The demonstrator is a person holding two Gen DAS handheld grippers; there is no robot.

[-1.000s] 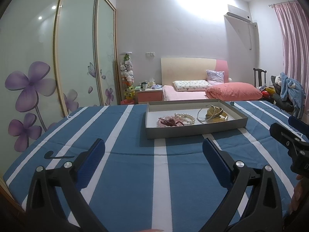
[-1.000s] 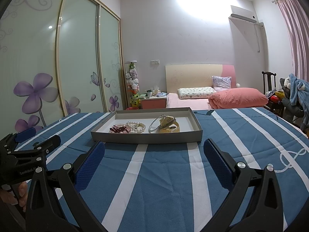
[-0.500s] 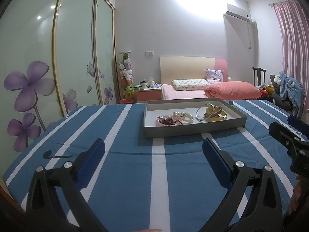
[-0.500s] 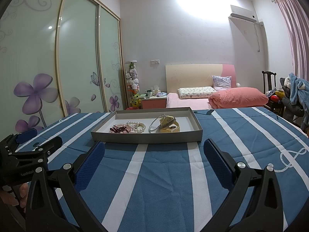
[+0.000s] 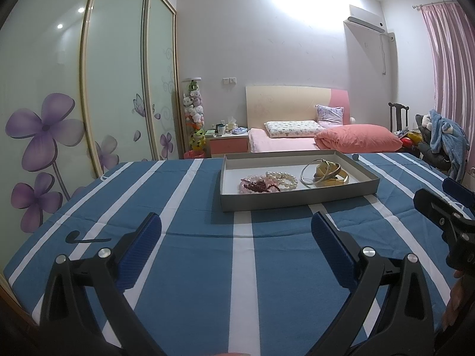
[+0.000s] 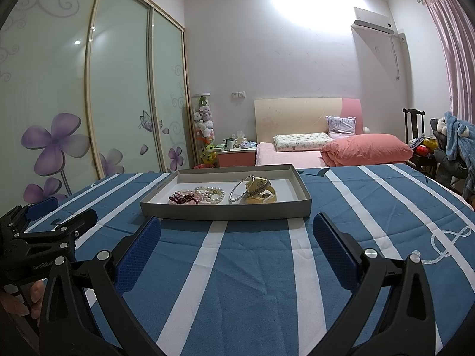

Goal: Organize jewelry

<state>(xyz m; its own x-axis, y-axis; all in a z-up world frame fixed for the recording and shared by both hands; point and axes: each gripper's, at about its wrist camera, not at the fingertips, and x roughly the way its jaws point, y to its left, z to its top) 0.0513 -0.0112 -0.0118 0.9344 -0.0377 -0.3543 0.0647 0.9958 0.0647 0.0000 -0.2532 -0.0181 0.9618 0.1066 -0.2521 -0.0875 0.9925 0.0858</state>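
A shallow grey cardboard tray (image 5: 297, 200) lies on the blue cloth with white stripes (image 5: 190, 237), ahead of both grippers and apart from them. Inside it, on the white floor, a dark red beaded bracelet (image 5: 261, 187) and a pale pink beaded one (image 5: 246, 184) touch a white pearl bracelet (image 5: 283, 178); just beside these, a thin silver bangle (image 5: 308, 175) leans on a stack of gold bangles (image 5: 331, 175). The left gripper (image 5: 236, 228) hovers low over the cloth, its blue-padded jaws spread wide and empty, the tray slightly to its right. The right gripper (image 6: 237, 231) is likewise wide apart and holds nothing, the tray's near wall (image 6: 225, 212) just beyond its fingertips.
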